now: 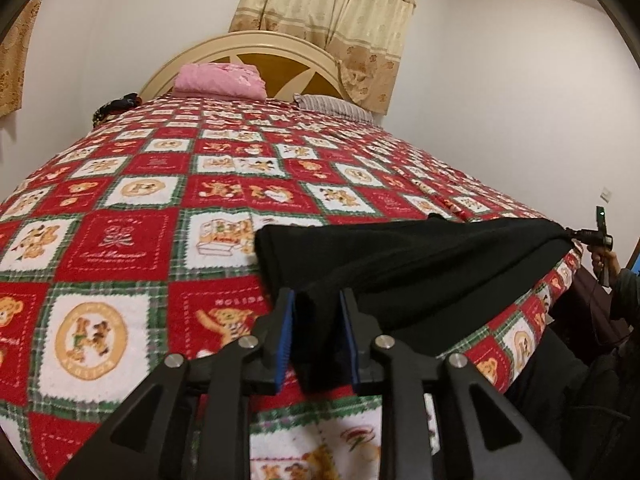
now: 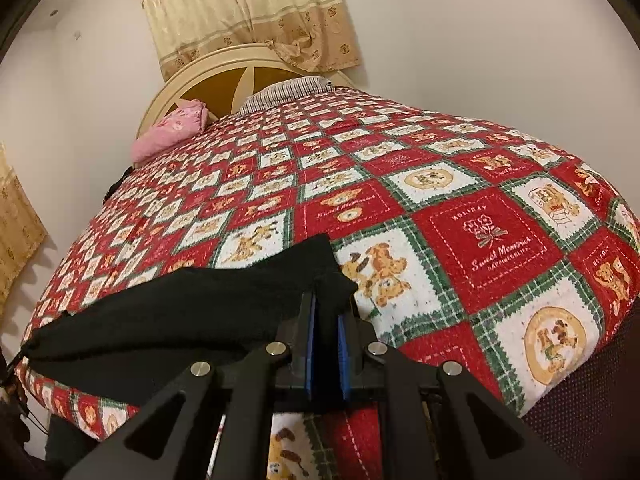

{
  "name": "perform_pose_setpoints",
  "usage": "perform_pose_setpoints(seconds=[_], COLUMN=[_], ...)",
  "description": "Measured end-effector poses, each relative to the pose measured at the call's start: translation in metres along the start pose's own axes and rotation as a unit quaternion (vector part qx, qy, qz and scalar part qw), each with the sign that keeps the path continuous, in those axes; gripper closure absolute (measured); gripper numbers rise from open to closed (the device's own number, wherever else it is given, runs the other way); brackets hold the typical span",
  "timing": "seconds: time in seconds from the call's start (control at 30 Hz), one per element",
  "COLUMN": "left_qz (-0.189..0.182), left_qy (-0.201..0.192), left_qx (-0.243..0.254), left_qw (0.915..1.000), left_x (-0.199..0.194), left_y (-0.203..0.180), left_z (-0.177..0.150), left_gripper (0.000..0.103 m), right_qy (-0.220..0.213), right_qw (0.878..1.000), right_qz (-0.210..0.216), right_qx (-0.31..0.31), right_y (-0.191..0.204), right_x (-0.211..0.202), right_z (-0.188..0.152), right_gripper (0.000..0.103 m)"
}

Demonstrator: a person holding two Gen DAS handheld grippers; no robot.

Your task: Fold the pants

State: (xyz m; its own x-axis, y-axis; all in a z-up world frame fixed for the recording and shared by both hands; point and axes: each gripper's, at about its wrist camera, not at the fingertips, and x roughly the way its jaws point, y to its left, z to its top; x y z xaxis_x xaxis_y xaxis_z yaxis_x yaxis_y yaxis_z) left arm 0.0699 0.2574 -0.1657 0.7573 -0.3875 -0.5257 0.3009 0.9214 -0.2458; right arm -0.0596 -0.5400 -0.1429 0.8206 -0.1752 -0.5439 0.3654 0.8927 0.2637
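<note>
Left wrist view: left hand-held gripper point(image 1: 316, 336) stood slack around the pants point(image 1: 420, 264) on the bed point(image 1: 160, 184); right hand-held gripper point(image 2: 326, 344) pinched them. Fold laid; right release seemed next.

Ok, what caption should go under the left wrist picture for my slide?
Left tool loosely straddling black pants laid on the teddy-bear blanket, pink pillow far behind.

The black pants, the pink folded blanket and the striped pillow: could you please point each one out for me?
black pants point(image 1: 420, 256), left wrist view, on the flat upper layer of the cloth.
pink folded blanket point(image 1: 220, 80), left wrist view, on its front face.
striped pillow point(image 2: 288, 90), right wrist view, on its top.
</note>
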Motion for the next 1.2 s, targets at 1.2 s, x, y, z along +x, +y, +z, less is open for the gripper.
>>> perform_pose_setpoints(seconds=[1.2], left_qz=[0.067], left_qy=[0.062], left_qx=[-0.067], left_qw=[0.9936], left_x=[0.028], left_y=[0.004], left_z=[0.033], left_gripper=[0.047], right_qy=[0.088], right_qw=[0.946], right_qz=[0.113], right_qx=[-0.291], right_y=[0.309], right_x=[0.034], right_z=[-0.067], right_gripper=[0.058])
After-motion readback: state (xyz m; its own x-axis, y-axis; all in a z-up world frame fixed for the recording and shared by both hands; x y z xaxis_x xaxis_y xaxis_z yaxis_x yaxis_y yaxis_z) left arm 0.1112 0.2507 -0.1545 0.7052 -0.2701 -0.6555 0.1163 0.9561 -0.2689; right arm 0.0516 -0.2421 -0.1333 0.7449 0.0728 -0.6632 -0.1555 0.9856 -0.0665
